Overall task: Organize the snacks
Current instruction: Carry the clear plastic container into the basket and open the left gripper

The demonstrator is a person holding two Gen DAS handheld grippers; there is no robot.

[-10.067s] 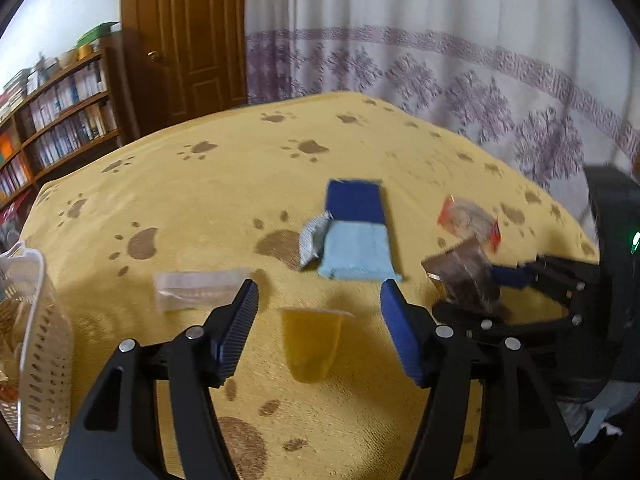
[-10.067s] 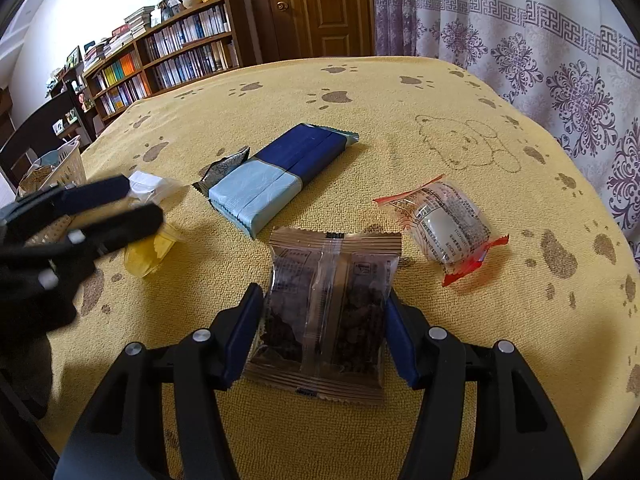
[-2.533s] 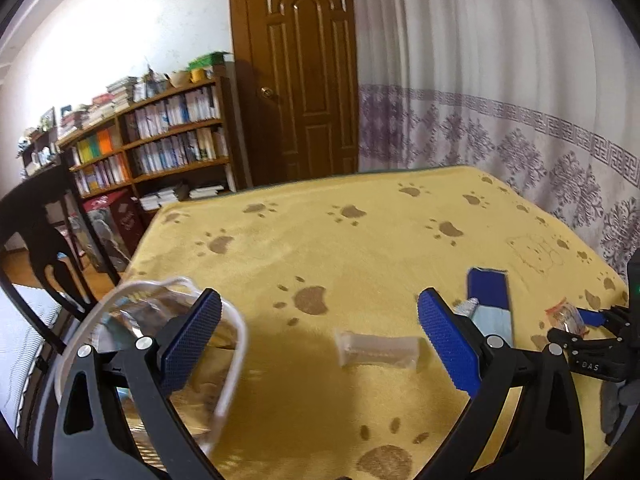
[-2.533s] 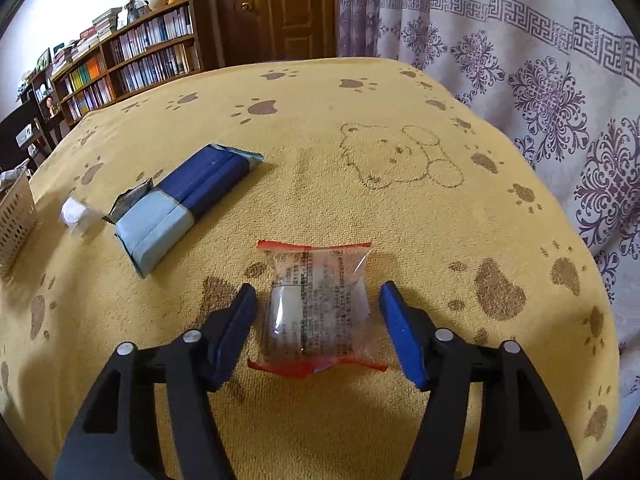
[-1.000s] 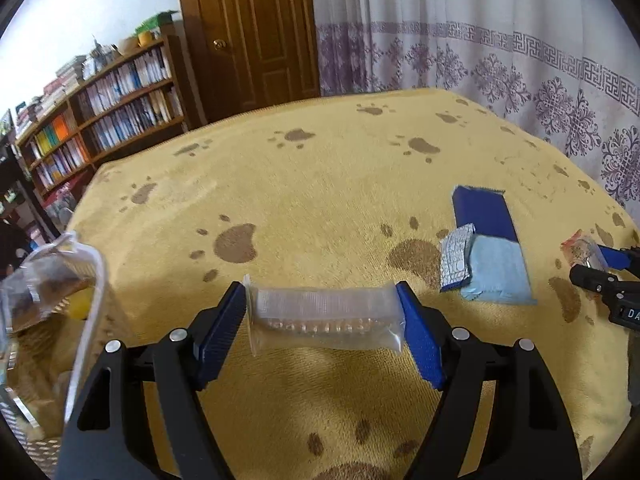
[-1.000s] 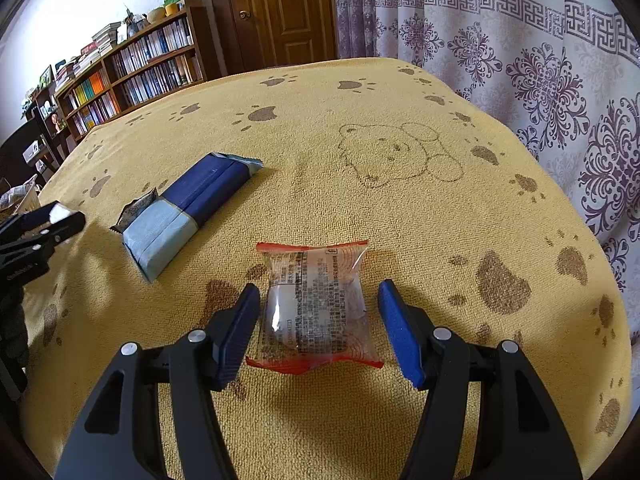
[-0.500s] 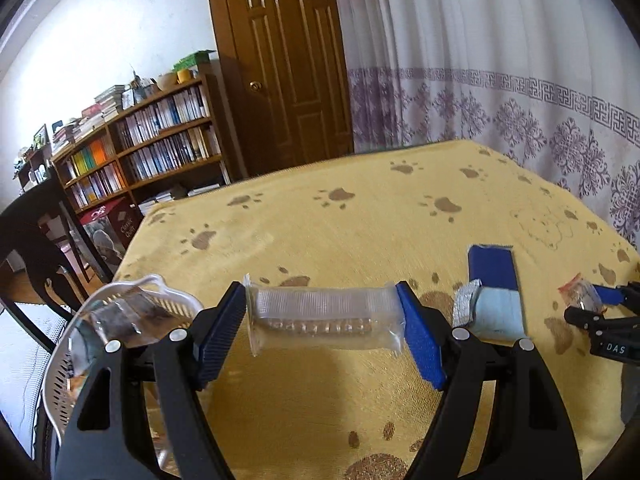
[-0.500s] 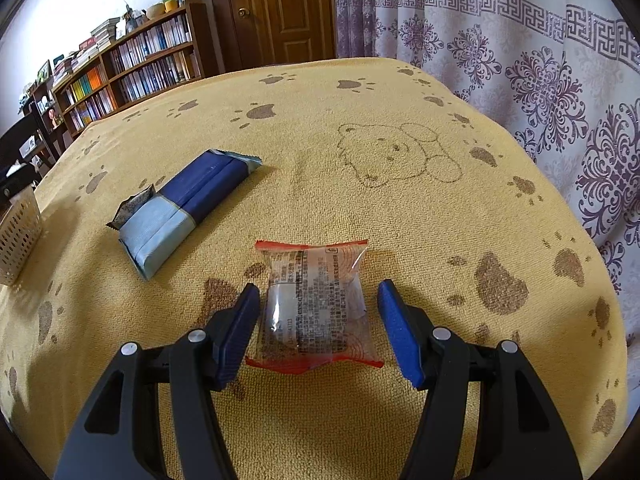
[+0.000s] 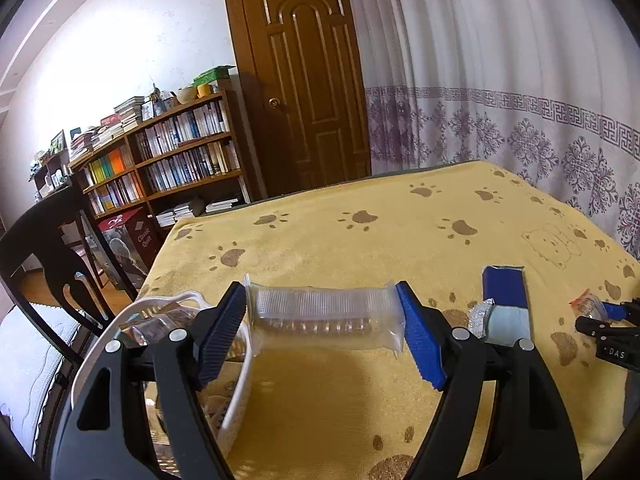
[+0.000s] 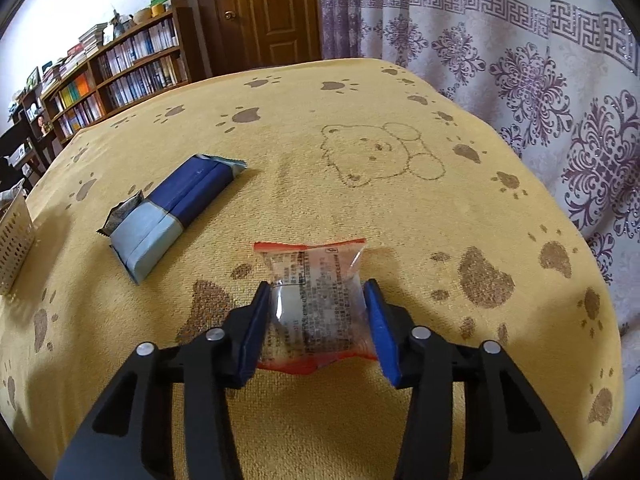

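The left tool (image 9: 322,330) pinched a clear ridged snack packet (image 9: 325,316) crosswise above the tabletop (image 9: 360,400), the white basket (image 9: 236,396) just left. The right tool (image 10: 316,330) squeezed the red-edged snack pouch (image 10: 316,300) resting there.

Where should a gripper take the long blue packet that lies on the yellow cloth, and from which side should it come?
Grip the blue packet across its narrow width near the middle, coming down from above. It lies flat and long on the cloth, so only its long edges fit between the fingers. Stay clear of the small foil wrapper beside its pale end.
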